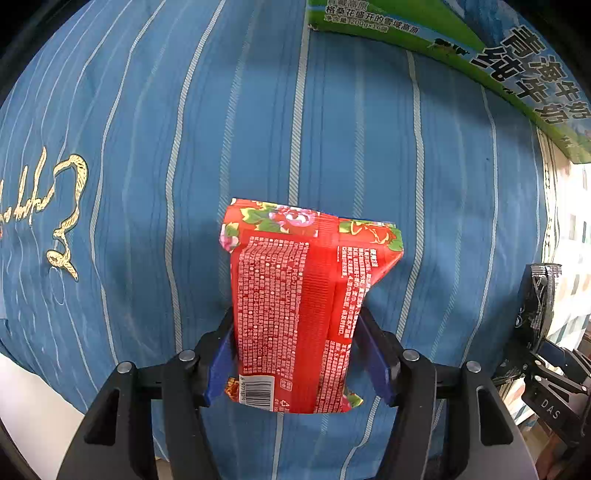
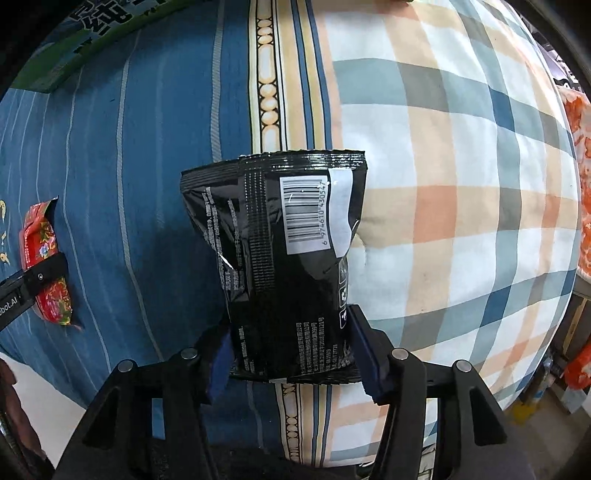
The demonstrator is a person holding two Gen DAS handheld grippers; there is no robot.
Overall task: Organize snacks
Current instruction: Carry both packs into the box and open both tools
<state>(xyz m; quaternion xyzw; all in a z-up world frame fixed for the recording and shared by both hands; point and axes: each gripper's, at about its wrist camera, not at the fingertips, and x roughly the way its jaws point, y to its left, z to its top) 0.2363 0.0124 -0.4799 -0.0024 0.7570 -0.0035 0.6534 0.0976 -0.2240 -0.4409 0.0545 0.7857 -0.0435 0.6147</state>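
Note:
A red snack packet [image 1: 291,295] with flowers and white print stands lengthwise between the blue pads of my left gripper [image 1: 295,325], which is shut on its lower half, over a blue striped sheet [image 1: 147,129]. A black snack packet [image 2: 280,258] with a white barcode label is pinched at its waist by my right gripper [image 2: 290,321], above the seam between the blue sheet and a plaid quilt [image 2: 461,184]. The right wrist view also shows the red packet [image 2: 46,236] at far left. The black packet [image 1: 539,299] appears at the right edge of the left wrist view.
A green and blue milk carton box [image 1: 461,48] lies at the far edge of the sheet, also seen as the box [image 2: 92,33] at top left. Orange patterned cloth [image 2: 583,184] shows at the far right. Gold lettering [image 1: 62,214] is embroidered on the sheet.

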